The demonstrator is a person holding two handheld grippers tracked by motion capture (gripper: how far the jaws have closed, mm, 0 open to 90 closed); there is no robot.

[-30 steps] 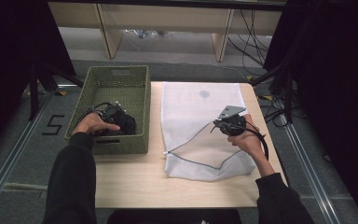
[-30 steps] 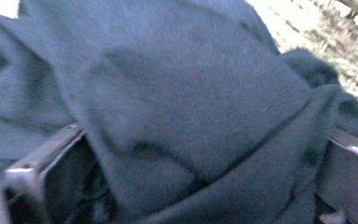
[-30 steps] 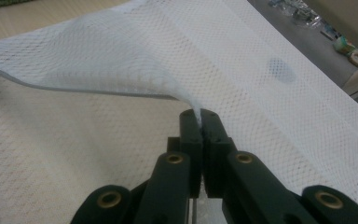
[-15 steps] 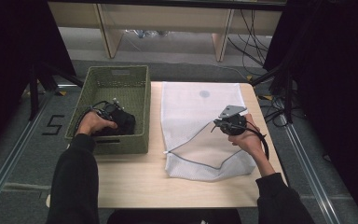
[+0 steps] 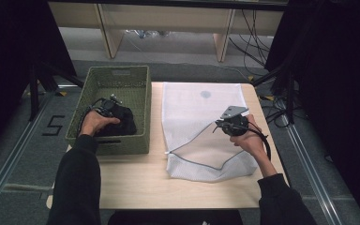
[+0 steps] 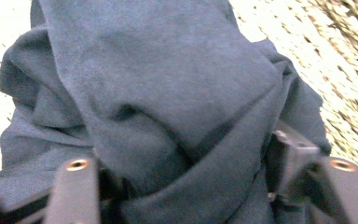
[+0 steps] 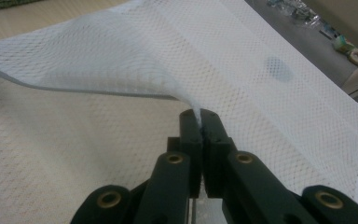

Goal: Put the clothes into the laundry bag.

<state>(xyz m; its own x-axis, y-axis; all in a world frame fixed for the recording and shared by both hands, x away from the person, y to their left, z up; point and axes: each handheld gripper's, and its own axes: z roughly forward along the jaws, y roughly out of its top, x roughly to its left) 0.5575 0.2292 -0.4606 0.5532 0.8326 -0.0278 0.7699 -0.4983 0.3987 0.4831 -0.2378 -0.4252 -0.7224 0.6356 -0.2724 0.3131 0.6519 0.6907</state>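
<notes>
A dark blue garment (image 5: 124, 123) lies bunched in the green woven basket (image 5: 117, 70) at the table's left. My left gripper (image 5: 108, 105) is down in the basket against it. In the left gripper view the jaws stand wide apart, and a thick fold of the garment (image 6: 168, 93) bulges between them at my left gripper (image 6: 186, 158). A white mesh bag (image 5: 197, 108) lies flat at the table's right. My right gripper (image 7: 200, 116) is shut on the bag's upper layer (image 7: 121, 70) and holds it raised, so the grey-edged mouth gapes. From above, my right gripper (image 5: 222, 123) hangs over the bag's right half.
The wooden table (image 5: 136, 178) has bare room in front of the basket and the bag. The bag's grey-trimmed opening (image 5: 192, 154) faces the basket. Cables (image 5: 248, 28) and shelf legs stand on the floor beyond the table's far edge.
My left hand has shifted slightly inside the basket over the garment. My right gripper keeps the mesh layer raised in the same place.
</notes>
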